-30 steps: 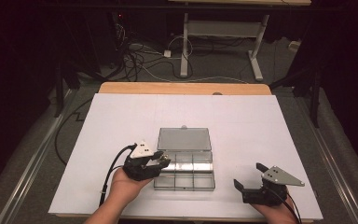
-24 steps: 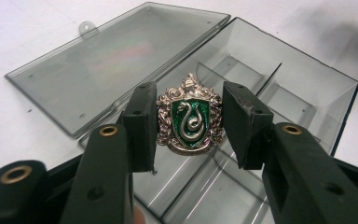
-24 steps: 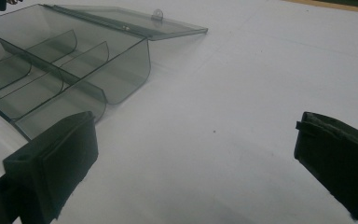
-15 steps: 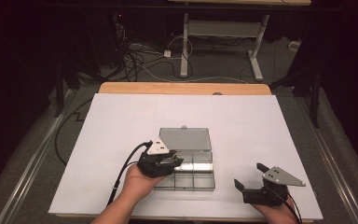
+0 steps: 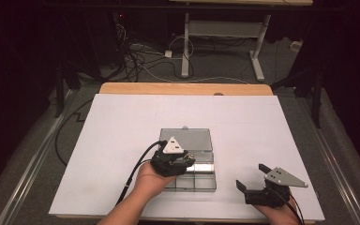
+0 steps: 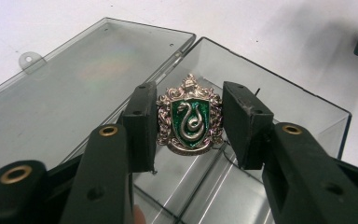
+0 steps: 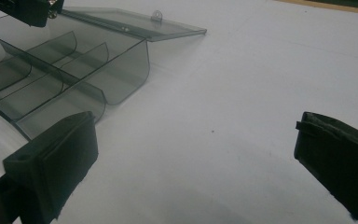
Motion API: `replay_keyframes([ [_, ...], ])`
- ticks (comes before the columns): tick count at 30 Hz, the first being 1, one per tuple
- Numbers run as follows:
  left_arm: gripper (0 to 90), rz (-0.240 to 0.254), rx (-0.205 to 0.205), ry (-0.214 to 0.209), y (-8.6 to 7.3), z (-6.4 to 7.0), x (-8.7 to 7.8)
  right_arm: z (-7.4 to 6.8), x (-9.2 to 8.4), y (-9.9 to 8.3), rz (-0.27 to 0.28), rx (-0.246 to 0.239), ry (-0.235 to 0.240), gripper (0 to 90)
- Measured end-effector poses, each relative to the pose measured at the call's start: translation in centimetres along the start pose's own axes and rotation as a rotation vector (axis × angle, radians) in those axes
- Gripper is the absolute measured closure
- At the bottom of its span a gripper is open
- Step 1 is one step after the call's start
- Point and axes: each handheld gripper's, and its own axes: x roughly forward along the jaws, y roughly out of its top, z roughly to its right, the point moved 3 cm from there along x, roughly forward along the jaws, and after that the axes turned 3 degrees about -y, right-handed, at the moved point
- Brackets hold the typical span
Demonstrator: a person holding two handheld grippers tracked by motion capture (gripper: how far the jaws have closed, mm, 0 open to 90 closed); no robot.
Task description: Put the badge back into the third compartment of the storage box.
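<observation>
A green and silver crest badge (image 6: 189,115) with a snake on it hangs between the pads of my left gripper (image 6: 189,123), which is shut on it. That gripper (image 5: 186,158) is held over the middle of a clear divided box (image 5: 201,180) whose lid (image 5: 187,139) lies flat open behind it. My right gripper (image 5: 254,177) rests near the table's front edge, to the right of the box, open and empty; in the right gripper view its pads (image 7: 56,158) stand wide apart over bare white table. The box's compartments (image 7: 51,79) look empty there.
The white table sheet (image 5: 122,126) extends wide on all sides of the box. A wooden edge (image 5: 183,88) runs along the far side. Beyond the table are cables and a desk frame (image 5: 220,42) on the dark floor.
My left gripper has carried the badge to the right, from the box's left edge to over its middle. The right gripper has kept still.
</observation>
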Motion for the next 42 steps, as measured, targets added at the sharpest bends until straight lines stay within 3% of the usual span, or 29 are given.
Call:
replay_keyframes([
  [18, 55.8, -0.039, 0.032, -0.011, 1.3, 0.9, 2.5, 0.1, -0.1, 0.0, 0.007, 0.007, -0.001, 0.4],
  [28, 55.8, -0.047, 0.027, -0.021, 1.8, 0.9, 3.6, 0.3, -0.3, 0.0, 0.009, 0.010, -0.002, 0.5],
  [42, 55.6, -0.082, 0.045, -0.036, 1.8, 1.3, 4.6, 0.2, -0.3, 0.0, 0.011, 0.008, 0.001, 0.4],
])
